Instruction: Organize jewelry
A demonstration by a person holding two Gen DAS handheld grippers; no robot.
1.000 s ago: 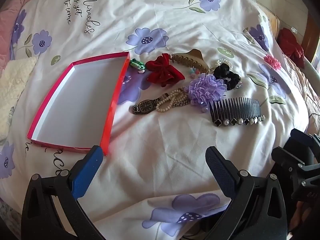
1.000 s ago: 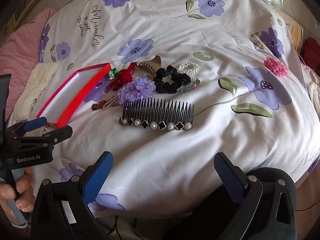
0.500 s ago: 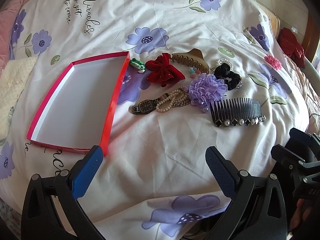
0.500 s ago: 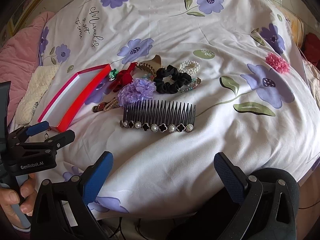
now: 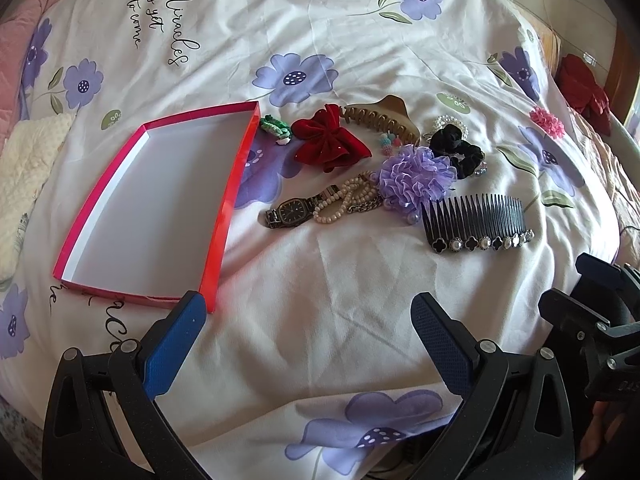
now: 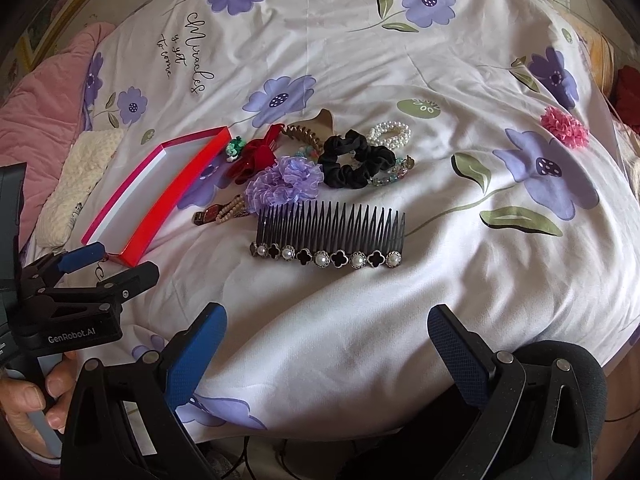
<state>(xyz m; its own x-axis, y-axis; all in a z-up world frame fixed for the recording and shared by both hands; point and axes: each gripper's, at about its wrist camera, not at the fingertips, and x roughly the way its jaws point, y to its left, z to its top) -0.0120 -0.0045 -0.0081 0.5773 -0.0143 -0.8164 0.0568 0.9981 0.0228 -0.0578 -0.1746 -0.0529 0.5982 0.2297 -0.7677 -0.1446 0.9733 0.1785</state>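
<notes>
You are hovering both tongs, left (image 5: 308,320) and right (image 6: 326,332), spread and empty; the shallow red cardboard box (image 5: 224,216) is lying empty, jewelry pile (image 5: 344,200) waiting beside it on the bed.

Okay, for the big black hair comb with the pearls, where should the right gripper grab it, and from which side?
Probably the decorated spine of the hair comb, near its middle, coming from above with the right gripper. The comb lies flat on the bedspread, teeth pointing away and the spine nearest the gripper. The spine is its one solid bar; a central pinch should keep it level.
</notes>
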